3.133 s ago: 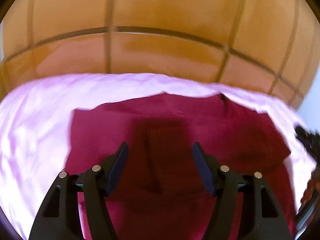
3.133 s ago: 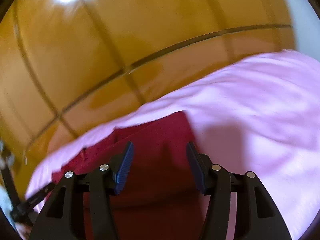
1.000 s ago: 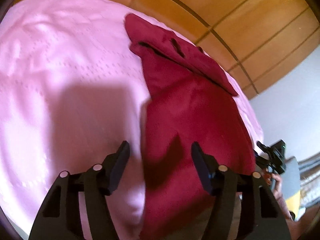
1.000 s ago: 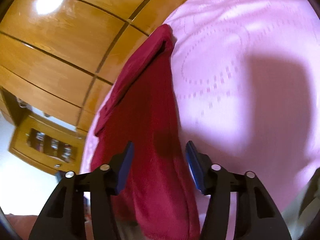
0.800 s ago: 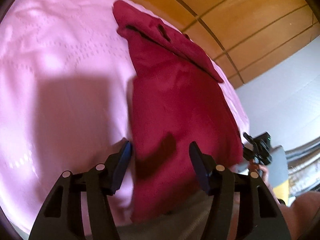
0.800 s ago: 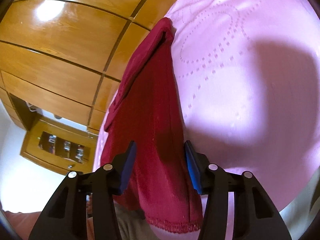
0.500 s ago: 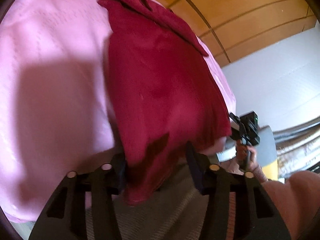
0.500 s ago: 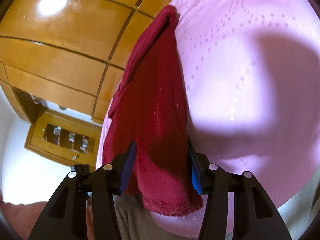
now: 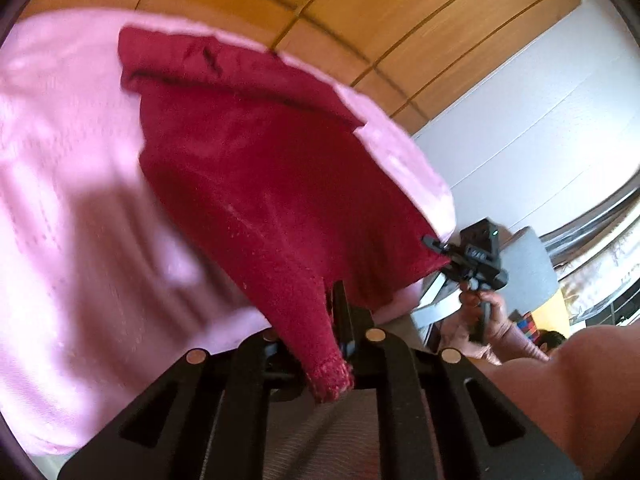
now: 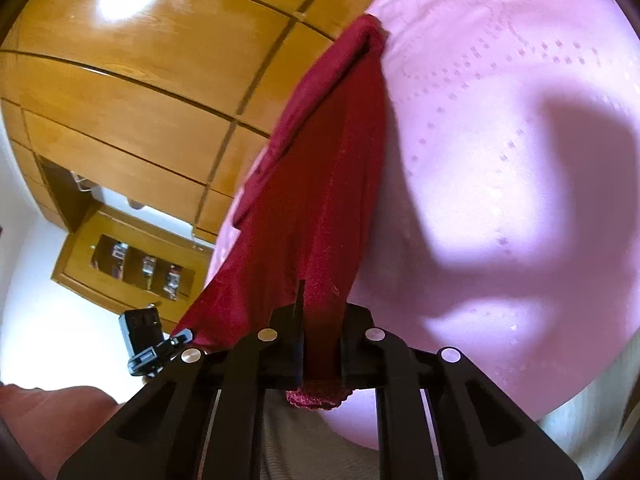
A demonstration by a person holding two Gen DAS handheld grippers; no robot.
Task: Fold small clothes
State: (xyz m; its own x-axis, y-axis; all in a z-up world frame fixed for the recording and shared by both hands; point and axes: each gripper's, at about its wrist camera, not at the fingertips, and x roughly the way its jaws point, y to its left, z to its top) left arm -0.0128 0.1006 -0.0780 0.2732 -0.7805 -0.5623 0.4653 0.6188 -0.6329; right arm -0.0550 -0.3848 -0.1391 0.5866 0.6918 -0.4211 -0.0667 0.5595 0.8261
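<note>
A dark red garment (image 9: 256,168) lies on a pink bedsheet (image 9: 72,208), its far end folded over near the wooden wall. My left gripper (image 9: 328,320) is shut on the garment's near left hem corner, which bunches out behind the jaws. My right gripper (image 10: 320,320) is shut on the near right hem corner of the same garment (image 10: 320,184), and the cloth stretches taut from its jaws toward the far fold. The right gripper also shows in the left wrist view (image 9: 468,256), at the hem's other corner.
Wooden wardrobe panels (image 10: 132,72) rise behind the bed. The pink sheet (image 10: 500,160) spreads wide on both sides of the garment. A white wall (image 9: 532,136) and a grey object (image 9: 532,268) stand to the right. A wooden shelf unit (image 10: 132,268) stands at the left.
Both grippers drew back to the near hem and closed on its two corners. The hem now lifts off the bed edge, stretched between them.
</note>
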